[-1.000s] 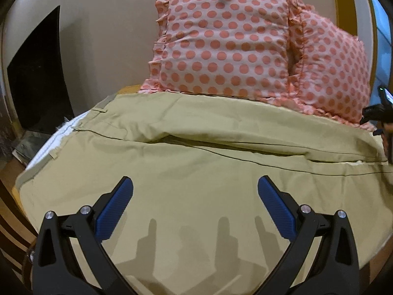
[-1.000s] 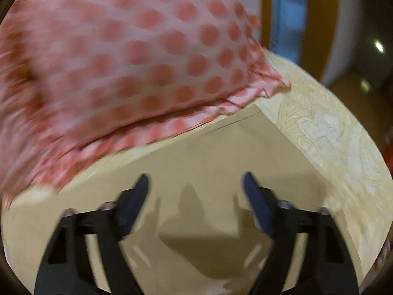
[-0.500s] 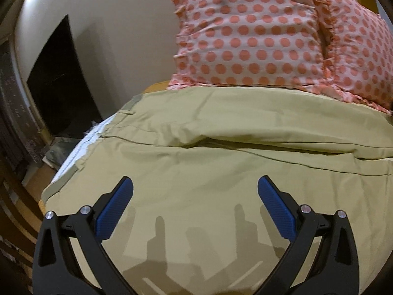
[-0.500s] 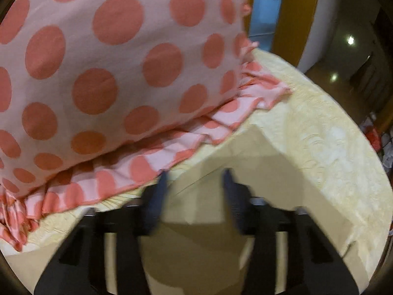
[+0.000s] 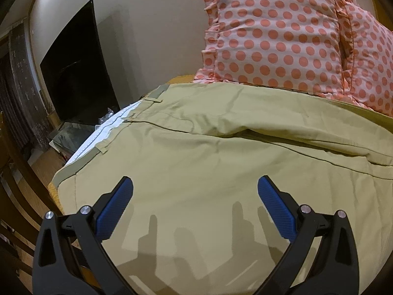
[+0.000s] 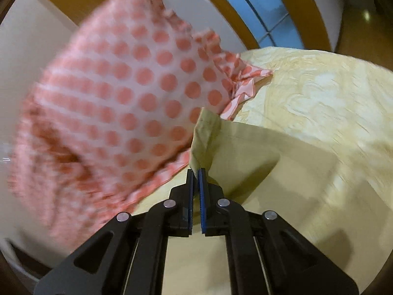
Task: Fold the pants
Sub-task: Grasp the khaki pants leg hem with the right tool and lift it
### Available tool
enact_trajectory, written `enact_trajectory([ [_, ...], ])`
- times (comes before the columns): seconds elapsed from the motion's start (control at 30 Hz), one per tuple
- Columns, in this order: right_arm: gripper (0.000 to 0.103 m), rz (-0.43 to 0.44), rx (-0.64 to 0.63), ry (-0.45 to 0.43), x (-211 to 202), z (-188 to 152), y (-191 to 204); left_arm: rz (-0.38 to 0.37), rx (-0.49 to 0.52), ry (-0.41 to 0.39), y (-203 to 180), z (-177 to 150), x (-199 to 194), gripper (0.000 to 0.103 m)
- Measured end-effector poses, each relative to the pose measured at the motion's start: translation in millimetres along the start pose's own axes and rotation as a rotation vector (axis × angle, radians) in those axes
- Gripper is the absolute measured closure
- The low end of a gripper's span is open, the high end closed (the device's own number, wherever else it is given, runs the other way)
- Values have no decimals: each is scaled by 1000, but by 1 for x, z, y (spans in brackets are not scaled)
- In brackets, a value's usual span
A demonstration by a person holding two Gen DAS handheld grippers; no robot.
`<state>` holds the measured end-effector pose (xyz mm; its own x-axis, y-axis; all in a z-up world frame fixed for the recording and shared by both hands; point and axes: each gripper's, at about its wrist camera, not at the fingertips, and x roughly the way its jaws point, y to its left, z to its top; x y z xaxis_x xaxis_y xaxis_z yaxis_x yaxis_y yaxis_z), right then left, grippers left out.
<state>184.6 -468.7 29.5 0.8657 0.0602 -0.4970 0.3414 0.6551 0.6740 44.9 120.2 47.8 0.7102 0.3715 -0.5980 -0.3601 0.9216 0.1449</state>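
Khaki pants [image 5: 208, 162] lie spread across the bed, waistband [image 5: 103, 145] at the left edge, legs running right. My left gripper [image 5: 195, 191] is open and empty, hovering low over the seat of the pants. In the right wrist view my right gripper [image 6: 195, 172] is shut on the hem corner of a pant leg [image 6: 203, 137] and lifts it off the bed, so the cloth [image 6: 258, 162] peaks up from below.
Two pink polka-dot pillows [image 5: 277, 34] lean against the wall behind the pants; one [image 6: 118, 108] is close to the lifted hem. A yellow patterned bedsheet [image 6: 319, 93] lies to the right. A black TV [image 5: 76, 68] stands off the bed's left side.
My right gripper has closed on the pant leg hem and raised it. My left gripper has drifted left toward the waistband, still open.
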Motion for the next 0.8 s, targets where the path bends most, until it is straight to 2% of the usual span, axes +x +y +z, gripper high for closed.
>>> enact_trajectory([
  [0.13,99,160,89,-9,-79,-44,-37,-9,-8,-13,4,-1,-7,2],
  [0.23,99,140,128,8,-110,-82,-59,-21,-14,-27,5,-1,-12,2],
  [0.3,98,107,160,49,-114,-98,-74,-56,-15,-37,7,3,-12,2],
  [0.4,98,78,122,66,-111,-103,-73,-172,-38,-36,16,23,-6,2],
  [0.47,98,54,90,75,-108,-103,-70,-271,-79,-17,26,47,9,2],
  [0.57,98,48,82,73,-107,-104,-74,-358,-160,80,34,82,47,2],
  [0.63,98,59,84,63,-106,-104,-76,-410,-224,172,36,113,90,2],
  [0.77,98,73,96,57,-102,-101,-80,-423,-319,286,25,155,159,5],
  [0.8,98,75,97,57,-101,-101,-81,-418,-322,310,21,159,172,10],
])
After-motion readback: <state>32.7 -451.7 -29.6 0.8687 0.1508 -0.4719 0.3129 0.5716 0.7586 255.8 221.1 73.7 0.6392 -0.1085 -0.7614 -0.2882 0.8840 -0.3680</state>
